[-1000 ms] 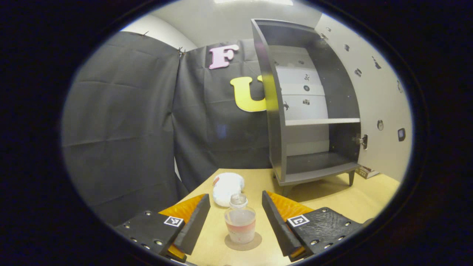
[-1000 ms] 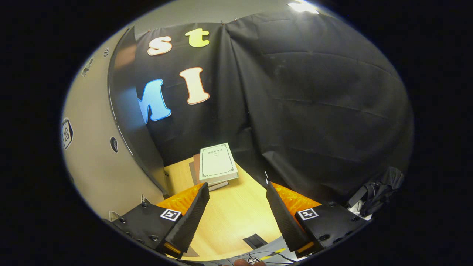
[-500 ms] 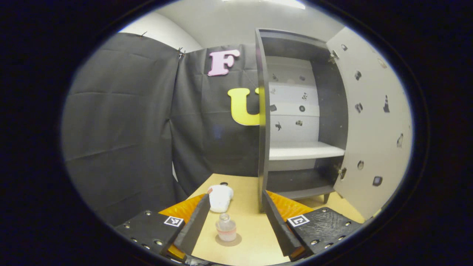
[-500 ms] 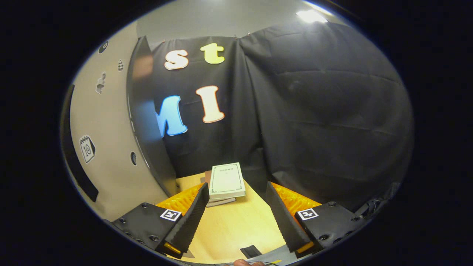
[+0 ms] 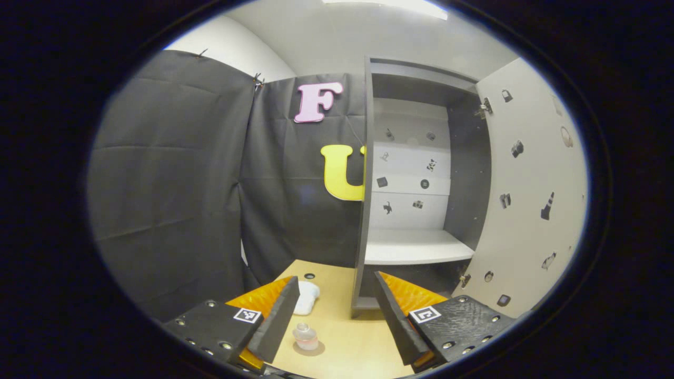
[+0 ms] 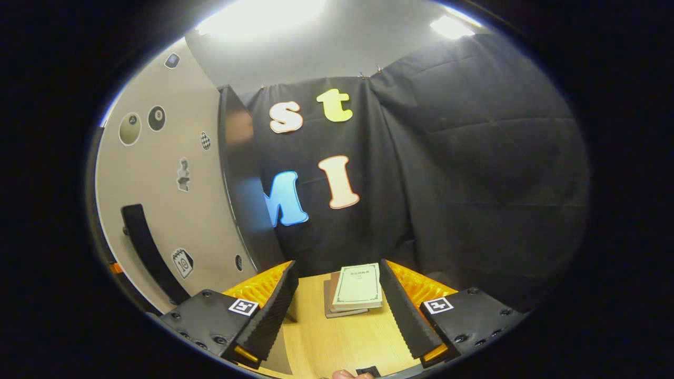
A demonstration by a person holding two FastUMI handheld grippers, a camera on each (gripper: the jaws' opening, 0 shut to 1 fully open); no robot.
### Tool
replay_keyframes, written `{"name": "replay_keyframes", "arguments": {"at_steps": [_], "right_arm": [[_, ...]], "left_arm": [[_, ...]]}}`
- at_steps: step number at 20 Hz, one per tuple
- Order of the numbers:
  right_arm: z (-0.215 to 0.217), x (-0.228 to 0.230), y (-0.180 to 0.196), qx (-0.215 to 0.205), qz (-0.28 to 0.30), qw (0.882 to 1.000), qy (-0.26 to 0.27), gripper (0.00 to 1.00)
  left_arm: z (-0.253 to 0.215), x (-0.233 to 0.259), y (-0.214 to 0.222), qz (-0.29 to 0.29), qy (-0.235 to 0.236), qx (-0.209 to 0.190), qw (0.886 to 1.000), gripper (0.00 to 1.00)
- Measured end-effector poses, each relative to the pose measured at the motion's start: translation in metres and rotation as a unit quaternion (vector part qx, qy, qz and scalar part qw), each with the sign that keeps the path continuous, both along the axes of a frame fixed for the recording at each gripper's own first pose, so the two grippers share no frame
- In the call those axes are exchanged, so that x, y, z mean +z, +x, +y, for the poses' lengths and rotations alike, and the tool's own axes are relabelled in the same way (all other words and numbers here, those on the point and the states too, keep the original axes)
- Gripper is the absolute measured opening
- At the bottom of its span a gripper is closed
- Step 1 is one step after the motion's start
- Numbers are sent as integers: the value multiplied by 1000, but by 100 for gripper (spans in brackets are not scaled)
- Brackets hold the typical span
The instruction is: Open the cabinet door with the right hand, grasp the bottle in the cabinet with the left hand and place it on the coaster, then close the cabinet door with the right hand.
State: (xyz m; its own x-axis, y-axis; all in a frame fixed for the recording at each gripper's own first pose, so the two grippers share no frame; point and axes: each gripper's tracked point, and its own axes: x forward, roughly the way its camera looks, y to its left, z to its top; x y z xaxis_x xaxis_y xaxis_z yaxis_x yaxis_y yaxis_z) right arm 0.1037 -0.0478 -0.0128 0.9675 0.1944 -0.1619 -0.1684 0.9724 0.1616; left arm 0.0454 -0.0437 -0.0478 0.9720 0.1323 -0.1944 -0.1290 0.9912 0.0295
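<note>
In the left gripper view, the left gripper hung above the wooden desk with its jaws spread wide and nothing between them. Just beyond the left finger lay a white cloth pad, partly hidden by that finger. Between the jaws and well below them, nearer the left finger, the small clear bottle stood upright on the round brown coaster, apart from both fingers. Ahead of the right finger rose the dark grey cabinet, open, with a pale shelf across it and small stickers on its back panel. Farther right, the cabinet door stood swung out, its pale inner face dotted with stickers and its hinges showing along the edge. In the right gripper view, the same door stood to the left of the jaws, showing a dark bar handle. The right gripper also had its jaws wide apart, clasping nothing and touching neither door nor handle. Between and beyond them, a stack of books lay flat on the desk, a pale-covered one on top. At the bottom edge, below the jaws, a fingertip of the person peeked in.
</note>
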Motion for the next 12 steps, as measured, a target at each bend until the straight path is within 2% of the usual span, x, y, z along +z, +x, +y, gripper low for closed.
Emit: {"name": "replay_keyframes", "arguments": {"at_steps": [1, 2, 6, 10, 11, 12], "right_arm": [[9, 6, -1, 20, -5, 1000, 0, 98], [19, 9, -3, 40, -9, 999, -1, 93], [49, 24, -12, 110, -19, 994, 0, 93], [57, 31, -18, 135, -22, 990, -17, 92], [59, 31, -20, 138, -21, 990, -20, 98], [63, 32, -22, 139, -20, 990, -24, 98]], "left_arm": [[-3, 4, 0, 1, -5, 3, 1000, 84], [-3, 10, -2, -1, -10, 9, 1000, 84], [-7, 30, -11, -13, -12, 33, 999, 85], [-9, 42, -18, -20, 2, 33, 999, 84], [-6, 43, -18, -20, 8, 33, 999, 84], [-3, 42, -16, -21, 10, 34, 999, 88]]}}
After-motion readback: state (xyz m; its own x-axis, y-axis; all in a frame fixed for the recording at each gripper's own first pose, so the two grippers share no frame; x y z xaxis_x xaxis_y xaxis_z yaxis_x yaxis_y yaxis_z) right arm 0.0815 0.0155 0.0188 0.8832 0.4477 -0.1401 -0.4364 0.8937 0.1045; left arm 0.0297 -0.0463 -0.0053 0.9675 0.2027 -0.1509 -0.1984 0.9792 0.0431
